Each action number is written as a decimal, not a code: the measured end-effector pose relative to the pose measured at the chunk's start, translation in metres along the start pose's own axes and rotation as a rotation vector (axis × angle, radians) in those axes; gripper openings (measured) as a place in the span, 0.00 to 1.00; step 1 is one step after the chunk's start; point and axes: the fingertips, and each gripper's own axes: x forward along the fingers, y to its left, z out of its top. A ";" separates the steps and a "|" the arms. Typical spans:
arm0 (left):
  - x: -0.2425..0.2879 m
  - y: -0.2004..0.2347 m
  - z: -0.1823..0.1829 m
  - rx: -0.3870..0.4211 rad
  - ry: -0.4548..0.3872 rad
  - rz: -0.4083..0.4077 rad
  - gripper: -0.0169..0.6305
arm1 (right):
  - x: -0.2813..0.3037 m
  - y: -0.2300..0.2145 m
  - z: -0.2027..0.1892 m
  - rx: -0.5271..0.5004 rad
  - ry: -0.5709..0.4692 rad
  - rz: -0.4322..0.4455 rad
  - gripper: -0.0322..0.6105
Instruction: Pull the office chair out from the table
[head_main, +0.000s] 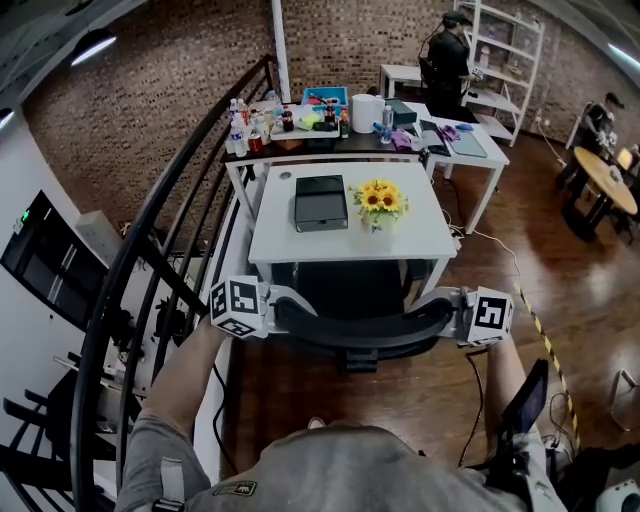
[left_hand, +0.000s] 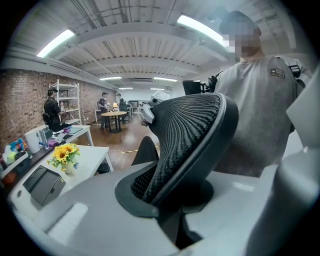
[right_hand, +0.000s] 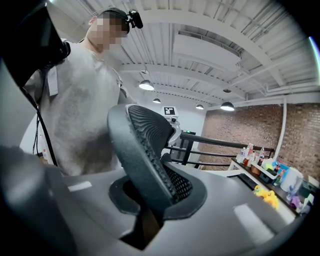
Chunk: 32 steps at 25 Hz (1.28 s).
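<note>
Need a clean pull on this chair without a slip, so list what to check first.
1. Left gripper shut on backrest: ok.
2. Right gripper shut on backrest: ok.
3. Grips at opposite ends of its top edge: ok.
4. Seat free under table: cannot tell, hidden.
5. Castors free to roll: cannot tell, hidden.
6. Path behind: cannot tell, the person's torso covers it.

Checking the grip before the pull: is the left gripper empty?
No, the left gripper has its jaws shut on the edge of the chair back.
</note>
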 end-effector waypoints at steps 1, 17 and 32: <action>0.001 -0.003 0.000 -0.004 -0.004 -0.001 0.09 | 0.000 0.003 0.001 -0.003 -0.004 0.000 0.12; 0.009 -0.061 0.004 -0.025 -0.012 0.035 0.10 | 0.003 0.068 0.012 -0.022 0.014 0.043 0.10; 0.034 -0.129 0.019 -0.052 -0.028 0.068 0.11 | -0.014 0.135 0.022 -0.047 -0.004 0.075 0.09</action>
